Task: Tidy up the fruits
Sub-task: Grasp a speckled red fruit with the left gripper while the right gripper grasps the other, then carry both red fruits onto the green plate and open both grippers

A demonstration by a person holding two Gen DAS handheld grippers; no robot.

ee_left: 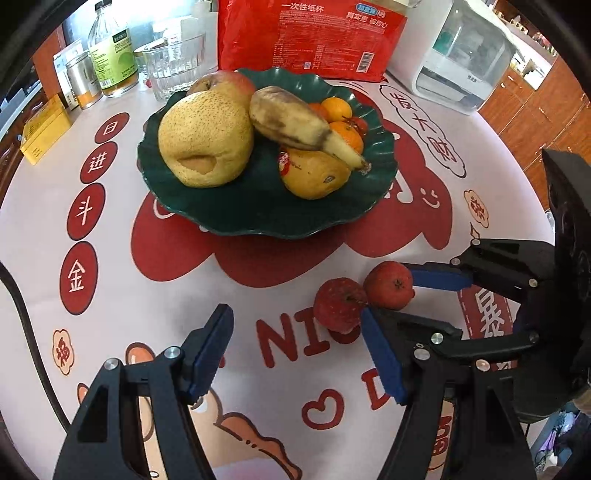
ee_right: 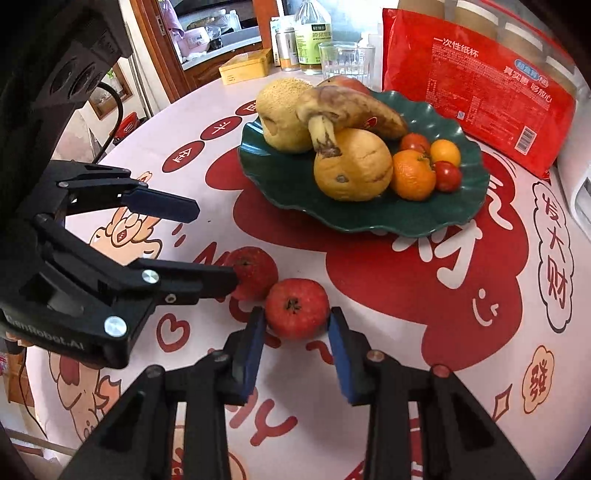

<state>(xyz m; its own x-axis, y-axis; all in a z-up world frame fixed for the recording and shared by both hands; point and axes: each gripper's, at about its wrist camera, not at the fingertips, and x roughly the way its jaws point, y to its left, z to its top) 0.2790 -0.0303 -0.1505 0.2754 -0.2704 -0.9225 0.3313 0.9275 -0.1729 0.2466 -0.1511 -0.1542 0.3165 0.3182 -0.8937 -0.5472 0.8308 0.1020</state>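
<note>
A dark green plate [ee_left: 236, 210] [ee_right: 454, 218] holds pears, a brown-spotted banana [ee_left: 295, 122] [ee_right: 354, 110], oranges and small tomatoes. Two small red fruits lie on the tablecloth in front of it. My right gripper [ee_right: 297, 325] is closed around the nearer red fruit [ee_right: 297, 308] [ee_left: 388, 284], its blue pads touching both sides. My left gripper [ee_left: 295, 332] [ee_right: 216, 243] is open and empty; its right fingertip sits against the other red fruit [ee_left: 338, 304] [ee_right: 255, 271].
Behind the plate stand a red bag of paper cups [ee_left: 310, 33] [ee_right: 480, 92], a glass [ee_left: 173, 70], a green-labelled bottle [ee_left: 110, 51], a yellow tin [ee_left: 44, 129] and a white appliance [ee_left: 461, 59]. The round table's edge [ee_left: 524, 173] curves at right.
</note>
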